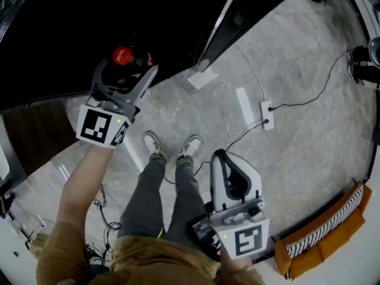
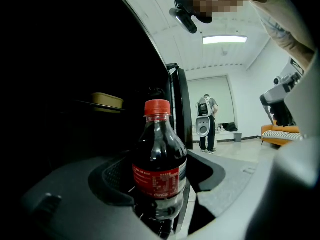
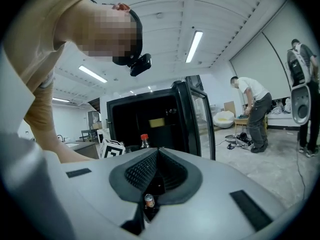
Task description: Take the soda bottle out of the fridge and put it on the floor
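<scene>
A small soda bottle (image 2: 159,169) with dark cola, a red cap and a red label stands upright between the jaws of my left gripper (image 2: 162,204), which is shut on its lower body. In the head view the red cap (image 1: 123,56) shows at the left gripper (image 1: 127,64), in front of the dark open fridge (image 1: 71,28). My right gripper (image 1: 221,157) hangs lower right beside the person's legs, shut and empty. In the right gripper view the bottle (image 3: 144,140) and the black fridge (image 3: 145,121) lie ahead of the right gripper (image 3: 157,154).
The fridge door (image 1: 237,16) stands open to the right. A yellow container (image 2: 107,101) sits on a fridge shelf. A power strip (image 1: 266,114) and cables lie on the grey floor. An orange striped sofa (image 1: 323,230) is at lower right. People (image 3: 255,114) stand in the background.
</scene>
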A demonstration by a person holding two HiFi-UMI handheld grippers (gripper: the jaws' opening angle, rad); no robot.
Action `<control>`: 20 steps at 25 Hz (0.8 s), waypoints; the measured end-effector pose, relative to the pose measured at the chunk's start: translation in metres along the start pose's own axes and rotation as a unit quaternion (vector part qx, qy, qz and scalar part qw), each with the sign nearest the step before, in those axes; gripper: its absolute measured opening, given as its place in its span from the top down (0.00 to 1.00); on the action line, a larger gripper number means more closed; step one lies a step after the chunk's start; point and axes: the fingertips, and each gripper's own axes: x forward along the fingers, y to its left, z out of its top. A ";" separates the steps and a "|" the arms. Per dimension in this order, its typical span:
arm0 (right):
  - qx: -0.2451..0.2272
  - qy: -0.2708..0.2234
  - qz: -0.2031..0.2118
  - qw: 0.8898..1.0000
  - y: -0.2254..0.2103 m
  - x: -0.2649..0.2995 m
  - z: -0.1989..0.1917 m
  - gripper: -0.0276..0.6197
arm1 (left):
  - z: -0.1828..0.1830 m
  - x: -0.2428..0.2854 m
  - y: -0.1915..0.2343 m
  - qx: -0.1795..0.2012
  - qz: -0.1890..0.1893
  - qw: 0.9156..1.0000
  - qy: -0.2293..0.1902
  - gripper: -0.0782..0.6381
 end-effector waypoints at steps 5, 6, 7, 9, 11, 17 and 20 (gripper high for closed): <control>-0.014 0.002 0.002 1.000 0.011 0.010 -0.003 0.95 | -0.007 -0.010 -0.005 -0.009 0.003 1.000 -0.001 0.46; -0.016 0.003 0.003 1.000 0.012 0.012 -0.005 0.95 | -0.008 -0.011 -0.005 -0.011 0.004 1.000 -0.002 0.46; -0.018 0.004 0.003 1.000 0.013 0.014 -0.006 0.95 | -0.008 -0.013 -0.005 -0.012 0.005 1.000 -0.002 0.46; -0.021 0.006 0.002 1.000 0.013 0.018 -0.008 0.95 | -0.009 -0.015 -0.006 -0.013 0.007 1.000 -0.003 0.46; -0.025 0.007 0.002 1.000 0.014 0.021 -0.010 0.95 | -0.008 -0.019 -0.006 -0.012 0.011 1.000 -0.006 0.46; -0.038 0.008 0.004 0.999 0.012 0.034 -0.015 0.95 | -0.016 -0.026 -0.009 -0.016 0.018 1.000 -0.005 0.46; -0.049 0.008 0.001 0.999 0.012 0.037 -0.019 0.95 | -0.020 -0.031 -0.015 -0.020 0.016 1.000 -0.004 0.46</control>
